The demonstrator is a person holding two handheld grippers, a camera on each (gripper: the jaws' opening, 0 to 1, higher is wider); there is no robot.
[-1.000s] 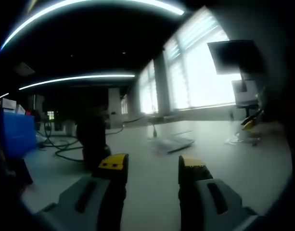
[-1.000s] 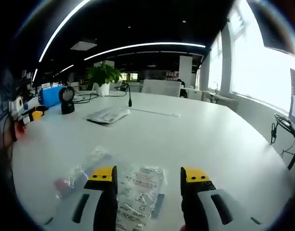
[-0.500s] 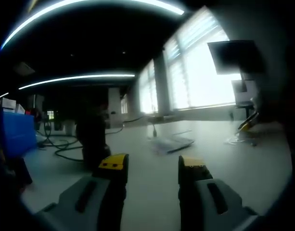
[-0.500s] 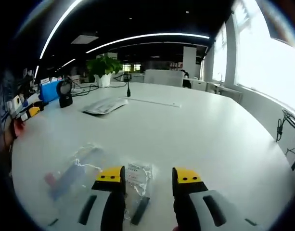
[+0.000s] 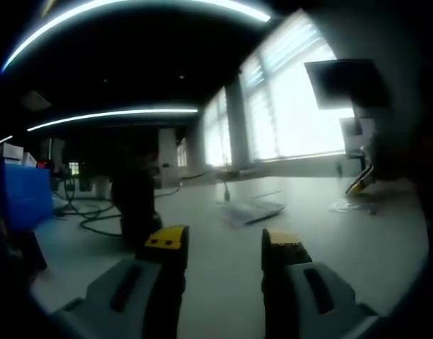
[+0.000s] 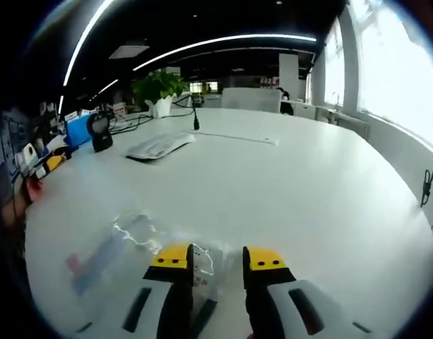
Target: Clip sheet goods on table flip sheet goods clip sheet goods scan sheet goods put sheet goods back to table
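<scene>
Right gripper (image 6: 217, 259) was clamped on the near edge of the sheet goods (image 6: 202, 263); left gripper (image 5: 223, 244) stood apart.

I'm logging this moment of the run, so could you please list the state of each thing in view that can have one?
right gripper: jaws closing around an edge of the sheet goods bag, grip not confirmed
sheet goods bag: between the right jaws, low over the table
second clear bag: lying flat
left gripper: open, empty

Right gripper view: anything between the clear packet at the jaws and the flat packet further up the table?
Nothing; bare white table runs from the clear packet at the right gripper to the flat packet.
</scene>
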